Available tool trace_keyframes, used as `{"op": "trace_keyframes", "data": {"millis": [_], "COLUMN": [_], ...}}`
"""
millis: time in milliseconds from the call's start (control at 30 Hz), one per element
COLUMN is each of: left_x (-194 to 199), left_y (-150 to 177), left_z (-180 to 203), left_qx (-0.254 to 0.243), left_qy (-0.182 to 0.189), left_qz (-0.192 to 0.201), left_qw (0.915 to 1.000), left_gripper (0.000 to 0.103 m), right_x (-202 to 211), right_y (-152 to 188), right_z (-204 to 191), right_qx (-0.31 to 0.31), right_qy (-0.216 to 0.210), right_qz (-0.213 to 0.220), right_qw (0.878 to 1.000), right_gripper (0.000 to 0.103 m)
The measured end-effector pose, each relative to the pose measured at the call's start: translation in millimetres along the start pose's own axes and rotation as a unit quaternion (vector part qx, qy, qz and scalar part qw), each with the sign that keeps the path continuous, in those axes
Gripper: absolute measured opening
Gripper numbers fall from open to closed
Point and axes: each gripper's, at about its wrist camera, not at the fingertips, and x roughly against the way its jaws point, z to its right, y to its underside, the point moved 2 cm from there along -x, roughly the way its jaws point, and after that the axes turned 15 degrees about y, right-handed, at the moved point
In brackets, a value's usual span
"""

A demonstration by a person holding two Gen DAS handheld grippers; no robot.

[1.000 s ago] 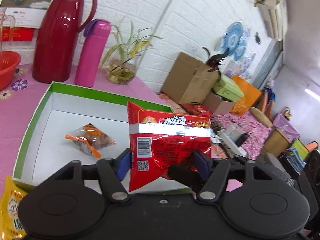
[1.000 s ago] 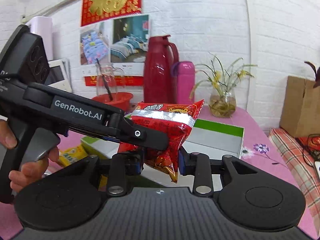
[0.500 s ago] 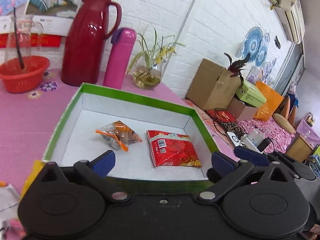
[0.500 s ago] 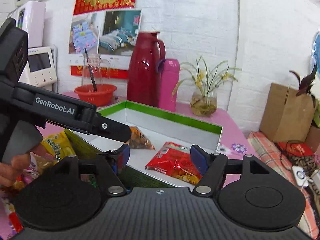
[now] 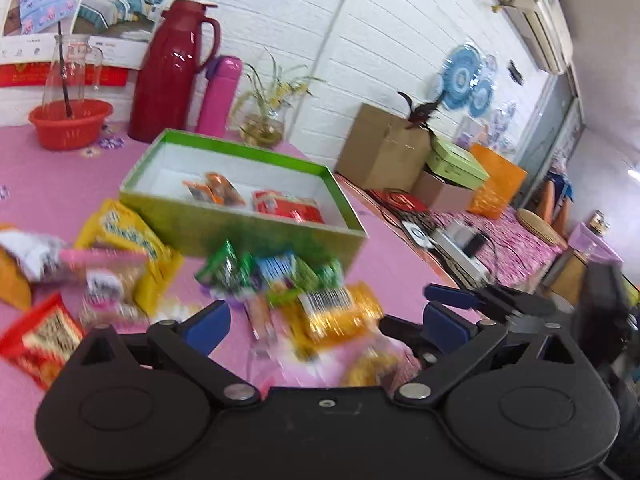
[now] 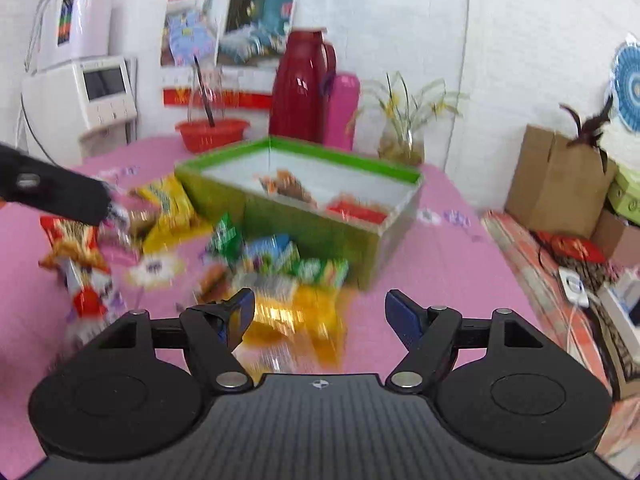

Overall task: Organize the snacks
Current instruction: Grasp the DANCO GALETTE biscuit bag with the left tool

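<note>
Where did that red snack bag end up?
The red bag lies flat inside the green box, toward its right end beside an orange-wrapped snack. In both views the box sits behind the loose snack pile.

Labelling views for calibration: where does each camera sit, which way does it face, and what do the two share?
Left wrist: on the left gripper, facing forward and down over loose snack packets to the green box; own open blue-padded fingers show, plus the right gripper's fingers at right.
Right wrist: on the right gripper, facing the same box from further right; own open fingers show, part of the left gripper at left.
Shared: box, packets, red thermos, pink bottle, red basin, pink tablecloth.
</note>
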Motion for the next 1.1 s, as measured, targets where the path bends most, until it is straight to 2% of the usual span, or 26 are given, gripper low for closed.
{"op": "trace_keyframes", "data": {"millis": [67,233,400,600,800,900,1100], "left_x": [3.6,12.3,25.5,37.0,29.1,22.3,12.1], "left_y": [13.8,45.4,67.0,80.9,87.8,90.8,96.5], "left_z": [3.5,3.3,-4.0,-3.5,7.6,7.8,16.0], "left_qx": [0.003,0.028,0.059,0.075,0.078,0.1,0.104], "left_qy": [0.007,0.012,0.008,0.014,0.061,0.084,0.105], "left_qz": [-0.008,-0.023,-0.025,-0.024,-0.023,-0.027,-0.042], "left_qw": [0.9999,0.9993,0.9979,0.9968,0.9948,0.991,0.9882], "left_gripper": [0.103,0.103,0.103,0.103,0.103,0.103,0.103], "right_x": [-3.9,-11.1,-8.5,17.0,39.2,46.0,51.3], "right_y": [8.1,13.8,25.1,38.1,45.9,49.0,54.3], "right_z": [2.7,7.4,7.2,-0.7,1.3,3.0,11.0], "right_qx": [-0.004,-0.048,-0.111,-0.116,-0.082,-0.065,-0.064], "right_qy": [-0.013,-0.058,-0.124,-0.137,-0.142,-0.142,-0.128], "right_qz": [-0.028,-0.066,-0.124,-0.114,-0.092,-0.083,-0.08], "right_qw": [1.0,0.995,0.978,0.977,0.982,0.984,0.986], "right_gripper": [0.103,0.103,0.103,0.103,0.103,0.103,0.103]}}
